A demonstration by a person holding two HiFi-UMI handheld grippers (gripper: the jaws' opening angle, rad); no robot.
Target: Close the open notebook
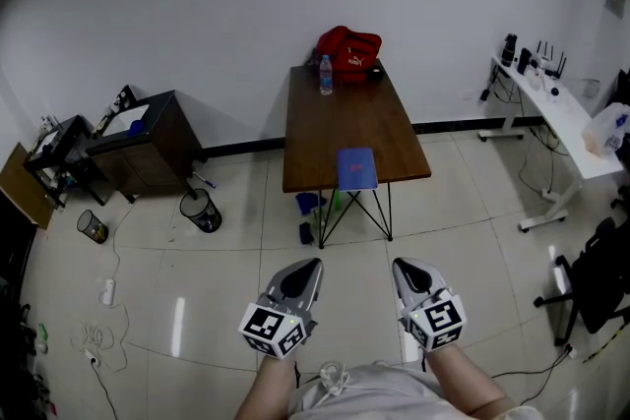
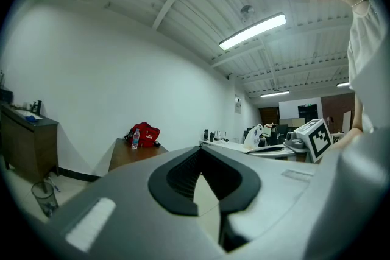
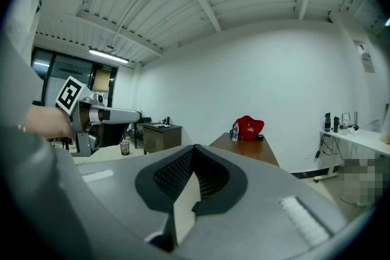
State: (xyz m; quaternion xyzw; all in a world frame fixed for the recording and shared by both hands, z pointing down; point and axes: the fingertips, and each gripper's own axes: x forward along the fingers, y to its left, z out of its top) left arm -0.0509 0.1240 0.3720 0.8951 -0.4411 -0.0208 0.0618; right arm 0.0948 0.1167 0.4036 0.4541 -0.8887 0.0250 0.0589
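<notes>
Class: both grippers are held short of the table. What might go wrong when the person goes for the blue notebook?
1. The notebook lies at the near edge of the table; a nudge might slide it off.
2. The left gripper and right gripper are shut, so they may shove rather than grasp.

Floor, lower centre: bare tiled floor (image 1: 345, 285) lies open up to the table.
Table middle: the wooden table (image 1: 345, 123) is bare wood here, free to pass over.
Table far end, upper centre: a water bottle (image 1: 325, 75) and a red bag (image 1: 347, 49) stand by the wall.
Table near edge: a blue notebook (image 1: 356, 169) lies flat.
Left side: a dark cabinet (image 1: 148, 148) and a wastebasket (image 1: 201, 210).
Right side: a white desk (image 1: 561, 118) and a black chair (image 1: 600, 280).
</notes>
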